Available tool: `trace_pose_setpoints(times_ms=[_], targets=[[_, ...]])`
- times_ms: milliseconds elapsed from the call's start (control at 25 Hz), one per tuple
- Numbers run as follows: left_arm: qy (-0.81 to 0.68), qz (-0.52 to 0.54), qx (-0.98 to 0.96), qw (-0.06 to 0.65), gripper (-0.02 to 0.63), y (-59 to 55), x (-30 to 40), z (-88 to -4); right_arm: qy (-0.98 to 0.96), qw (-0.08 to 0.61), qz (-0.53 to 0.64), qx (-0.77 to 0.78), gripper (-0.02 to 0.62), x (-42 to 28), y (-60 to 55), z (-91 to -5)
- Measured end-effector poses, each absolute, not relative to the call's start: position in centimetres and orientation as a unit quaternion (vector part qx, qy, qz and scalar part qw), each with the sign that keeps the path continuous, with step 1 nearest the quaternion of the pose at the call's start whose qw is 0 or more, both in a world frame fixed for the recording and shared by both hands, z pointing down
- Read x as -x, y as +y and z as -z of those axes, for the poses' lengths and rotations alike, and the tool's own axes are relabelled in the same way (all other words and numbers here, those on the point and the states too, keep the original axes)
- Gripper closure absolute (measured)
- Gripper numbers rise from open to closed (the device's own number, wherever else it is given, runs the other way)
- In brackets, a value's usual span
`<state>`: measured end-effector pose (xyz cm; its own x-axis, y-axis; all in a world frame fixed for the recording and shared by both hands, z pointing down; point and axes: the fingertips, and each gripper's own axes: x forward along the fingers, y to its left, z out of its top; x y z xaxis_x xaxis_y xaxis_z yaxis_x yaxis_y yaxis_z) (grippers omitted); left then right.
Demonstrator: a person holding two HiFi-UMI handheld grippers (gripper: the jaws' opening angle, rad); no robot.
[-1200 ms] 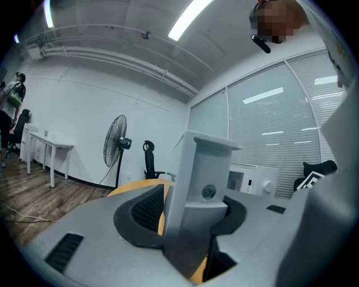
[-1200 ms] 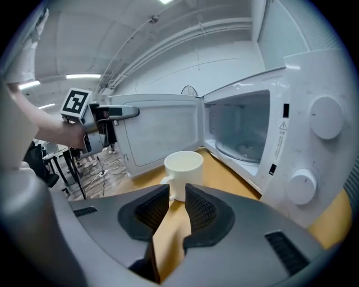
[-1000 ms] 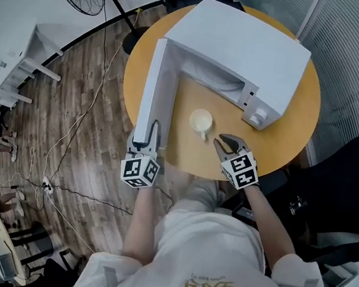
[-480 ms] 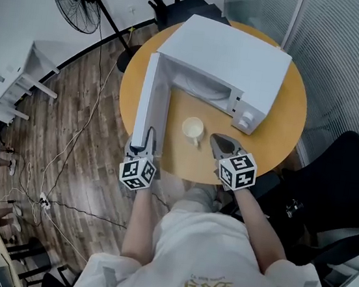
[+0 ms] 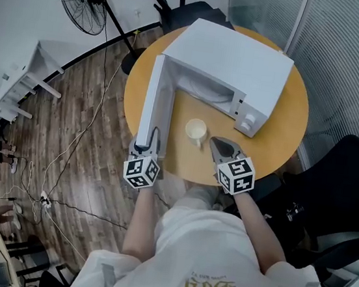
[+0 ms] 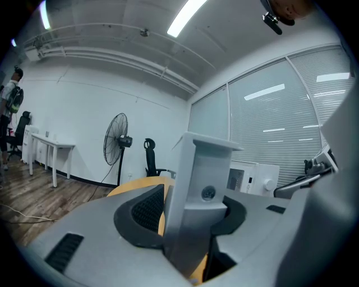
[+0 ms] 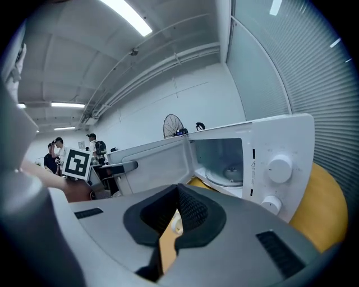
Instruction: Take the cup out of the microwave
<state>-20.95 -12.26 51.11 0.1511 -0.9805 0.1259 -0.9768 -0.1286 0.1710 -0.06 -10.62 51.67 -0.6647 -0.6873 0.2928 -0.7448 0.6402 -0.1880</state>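
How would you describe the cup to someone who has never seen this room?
Find the round yellow table with the white microwave, its door swung open. On the bare tabletop before the open cavity sits the cup: small, cream, with a handle, the only loose object there.

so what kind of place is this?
Looks like an office, not a kitchen: office chair, white desks, glass partitions with blinds. The microwave just sits on a round table.
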Motion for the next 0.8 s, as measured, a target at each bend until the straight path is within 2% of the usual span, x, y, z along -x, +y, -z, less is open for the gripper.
trace_pose_setpoints(times_ms=[800], targets=[[-0.653, 0.013, -0.75, 0.109, 0.416, -12.3, 21.02, -51.05, -0.897, 0.106, -0.155, -0.4, 0.583, -0.07, -10.76, -52.14]])
